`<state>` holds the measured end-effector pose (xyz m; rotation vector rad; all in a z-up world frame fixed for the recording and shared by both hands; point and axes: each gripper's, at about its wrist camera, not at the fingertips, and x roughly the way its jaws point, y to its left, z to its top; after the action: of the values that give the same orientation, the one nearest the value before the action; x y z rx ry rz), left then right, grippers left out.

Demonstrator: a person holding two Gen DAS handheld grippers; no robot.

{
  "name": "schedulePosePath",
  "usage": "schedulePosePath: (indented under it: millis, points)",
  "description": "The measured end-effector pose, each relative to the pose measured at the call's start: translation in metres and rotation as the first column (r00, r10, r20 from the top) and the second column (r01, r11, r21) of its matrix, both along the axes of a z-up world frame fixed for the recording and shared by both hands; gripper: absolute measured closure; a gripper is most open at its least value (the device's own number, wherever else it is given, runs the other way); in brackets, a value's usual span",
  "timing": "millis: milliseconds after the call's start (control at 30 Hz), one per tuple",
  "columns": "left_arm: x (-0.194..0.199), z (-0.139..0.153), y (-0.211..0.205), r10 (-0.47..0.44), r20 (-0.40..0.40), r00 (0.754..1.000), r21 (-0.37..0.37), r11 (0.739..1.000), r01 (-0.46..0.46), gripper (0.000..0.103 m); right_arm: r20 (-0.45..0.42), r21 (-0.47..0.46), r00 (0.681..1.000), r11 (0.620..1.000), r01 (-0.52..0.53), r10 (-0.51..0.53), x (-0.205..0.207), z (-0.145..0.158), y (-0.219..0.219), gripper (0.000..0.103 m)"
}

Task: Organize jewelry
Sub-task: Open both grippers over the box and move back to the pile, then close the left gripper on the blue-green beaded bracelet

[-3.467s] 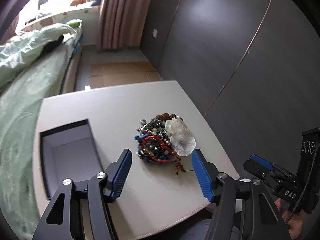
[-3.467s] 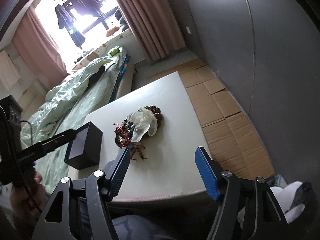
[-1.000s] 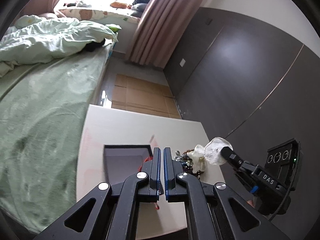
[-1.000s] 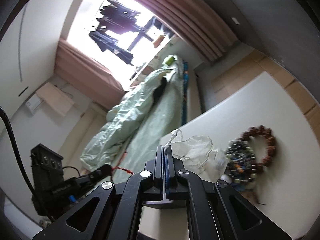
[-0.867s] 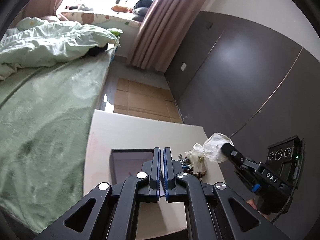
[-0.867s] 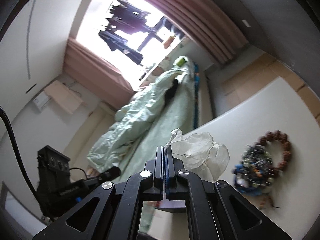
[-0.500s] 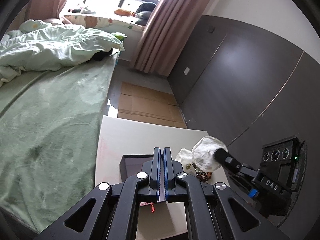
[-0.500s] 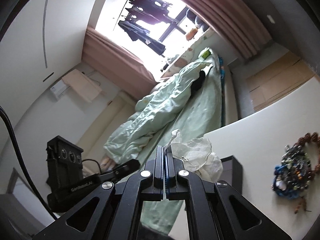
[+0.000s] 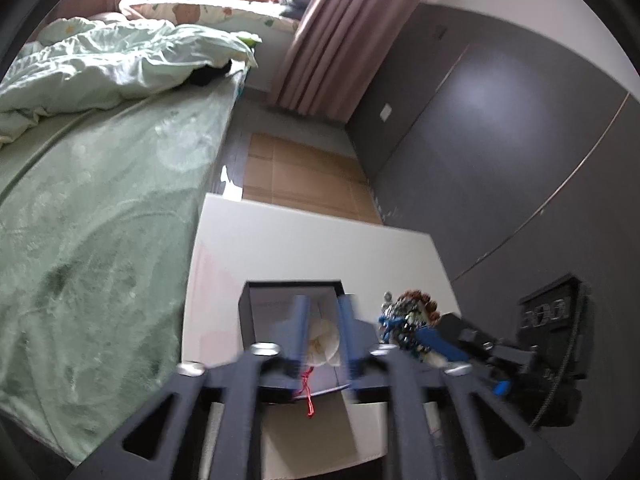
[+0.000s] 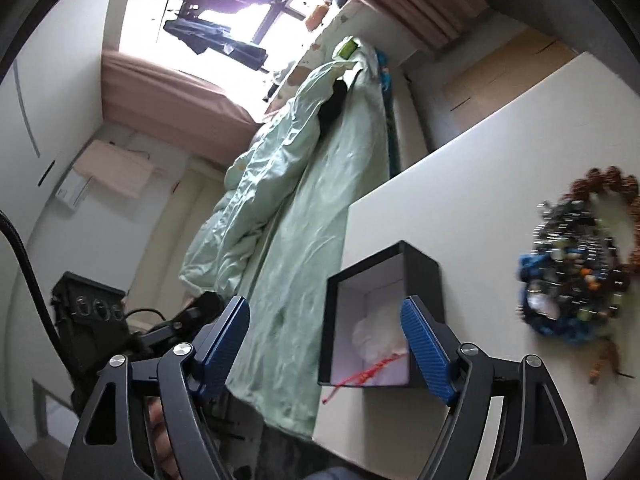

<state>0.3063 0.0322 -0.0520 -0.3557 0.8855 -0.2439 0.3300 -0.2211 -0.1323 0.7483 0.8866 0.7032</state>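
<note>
Now both grippers, left (image 9: 323, 330) & right (image 10: 326, 344), have just opened, empty; red cord (image 10: 362, 376) trails over box (image 10: 420, 270) rim—could snag you.

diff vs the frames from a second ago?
Both grippers let go: the left gripper and right gripper have just been opening, and the clear pouch with its red cord now lies in the black box. The bead pile stayed on the table.

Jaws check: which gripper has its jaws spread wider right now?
The right gripper: its blue pads stand far apart, nothing between them. The left gripper shows only a narrow gap. Both have just been opening.
</note>
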Motion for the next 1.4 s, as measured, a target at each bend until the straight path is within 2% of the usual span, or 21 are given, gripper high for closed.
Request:
schedulePosePath:
  millis: [33,67,133,400,433,467,500,700,800,900,1033,1167,1267,1400]
  points:
    - [-0.001,-0.001,-0.003,-0.002,0.003,1.0,0.002,1.0,0.002,0.04,0.007,-0.02,1.0,1.0,0.018,-0.018,-0.003,0.003,-0.005,0.024]
    - [-0.003,-0.001,-0.006,-0.003,0.019,1.0,-0.002,1.0,0.003,0.027,0.016,-0.055,0.999,0.997,0.047,-0.046,-0.007,0.005,-0.013,0.024]
    - [-0.007,0.001,-0.012,-0.006,0.054,0.999,0.002,1.0,0.006,0.021,0.023,-0.092,0.996,0.992,0.082,-0.08,-0.01,0.008,-0.025,0.024]
    - [0.002,-0.001,-0.051,-0.086,0.035,0.996,0.048,0.995,0.085,0.021,0.038,-0.22,0.977,0.952,0.214,-0.211,-0.022,0.008,-0.074,0.022]
    - [0.003,-0.003,-0.057,-0.099,0.026,0.995,0.057,0.994,0.097,0.021,0.038,-0.231,0.974,0.946,0.226,-0.224,-0.023,0.007,-0.08,0.02]
    - [0.005,-0.005,-0.064,-0.114,0.016,0.993,0.066,0.992,0.112,0.021,0.038,-0.237,0.971,0.942,0.237,-0.235,-0.024,0.007,-0.086,0.012]
    - [0.007,-0.006,-0.07,-0.13,0.008,0.991,0.07,0.989,0.13,0.021,0.039,-0.233,0.969,0.94,0.248,-0.246,-0.026,0.006,-0.093,0.01]
    - [0.021,-0.019,-0.104,-0.196,-0.031,0.98,0.08,0.977,0.198,0.021,0.015,-0.252,0.938,0.907,0.338,-0.345,-0.03,0.001,-0.127,0.01]
    - [0.032,-0.025,-0.119,-0.208,-0.053,0.977,0.089,0.973,0.212,0.021,-0.006,-0.316,0.914,0.868,0.383,-0.405,-0.032,-0.005,-0.141,0.01]
    - [0.044,-0.032,-0.132,-0.227,-0.074,0.971,0.086,0.969,0.233,0.026,-0.023,-0.324,0.901,0.856,0.404,-0.434,-0.034,-0.012,-0.151,0.01]
    - [0.064,-0.047,-0.15,-0.244,-0.125,0.962,0.094,0.962,0.256,0.041,-0.029,-0.323,0.882,0.839,0.437,-0.471,-0.036,-0.017,-0.162,0.01]
    - [0.08,-0.064,-0.165,-0.261,-0.177,0.949,0.101,0.954,0.281,0.056,-0.008,-0.368,0.871,0.811,0.454,-0.491,-0.037,-0.019,-0.169,0.01]
    - [0.089,-0.077,-0.174,-0.263,-0.214,0.941,0.11,0.95,0.291,0.068,-0.02,-0.367,0.871,0.814,0.45,-0.49,-0.036,-0.021,-0.173,0.01]
    - [0.093,-0.089,-0.18,-0.281,-0.225,0.933,0.106,0.945,0.31,0.07,-0.039,-0.338,0.864,0.82,0.462,-0.503,-0.037,-0.025,-0.181,0.01]
